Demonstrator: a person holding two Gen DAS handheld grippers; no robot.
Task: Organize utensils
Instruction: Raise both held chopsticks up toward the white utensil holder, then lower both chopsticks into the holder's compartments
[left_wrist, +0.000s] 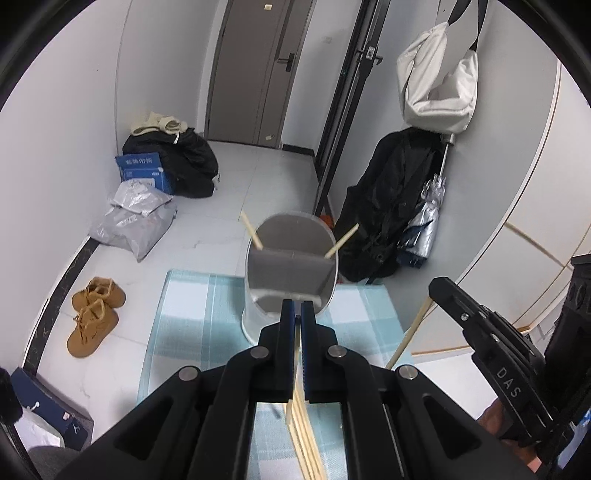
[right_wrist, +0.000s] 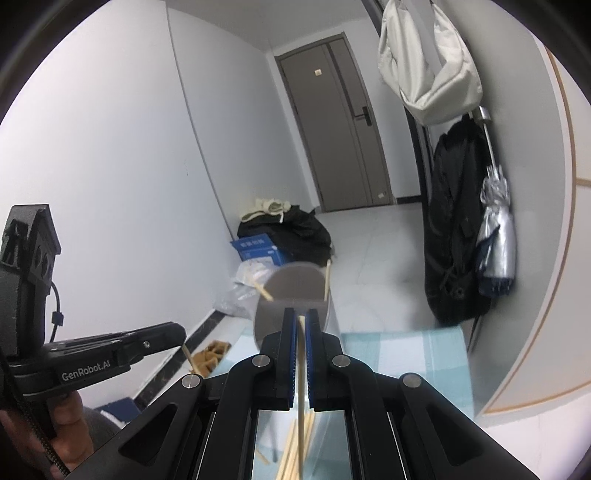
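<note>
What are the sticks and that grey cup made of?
The chopsticks look like bamboo or light wood: pale tan, matte, thin and straight. The holder is probably plastic: its outer wall is smooth and lightly glossy, with a flat grey matte inside and divider. It could be coated metal; the look alone leaves that open.

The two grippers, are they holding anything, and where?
Yes. The left gripper and right gripper each pinch one chopstick near its upper end.
</note>
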